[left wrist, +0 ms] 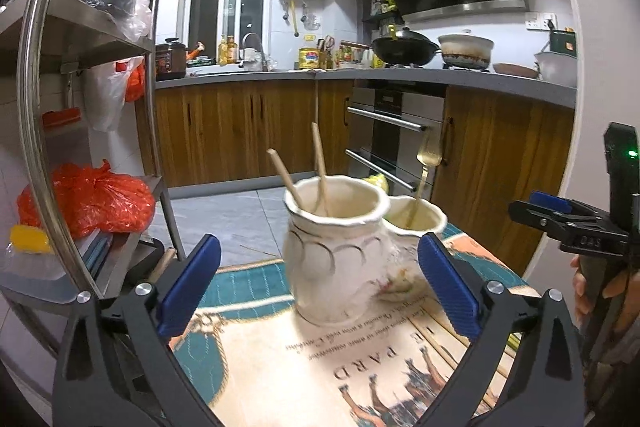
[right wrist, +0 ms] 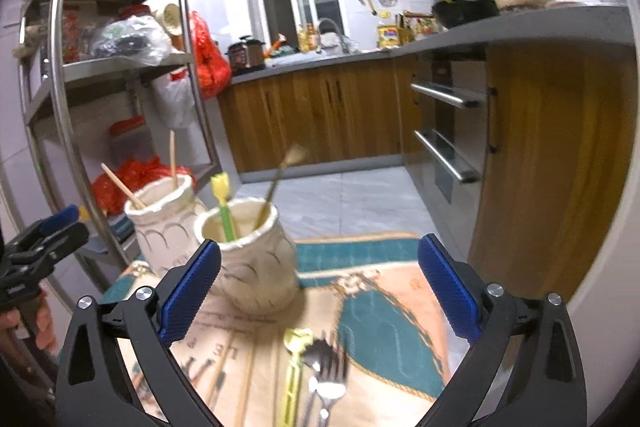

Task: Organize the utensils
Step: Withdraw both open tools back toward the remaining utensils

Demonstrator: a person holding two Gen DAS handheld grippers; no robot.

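At twelve o'clock from your left gripper (left wrist: 320, 283) stands a jar (left wrist: 334, 259) with chopsticks (left wrist: 320, 163). Your right gripper (right wrist: 320, 287) gapes empty too; forks (right wrist: 320, 379) lie at six.

I see two cream jars (left wrist: 336, 259) (right wrist: 256, 267) with grey scallop lines. The cloth (right wrist: 380, 307) is teal and peach with printed letters. The chopsticks (left wrist: 320, 163) are tan, one fork (right wrist: 224, 203) is yellow and green. My pads (right wrist: 448, 291) are blue, the cabinets (left wrist: 248, 131) brown wood.
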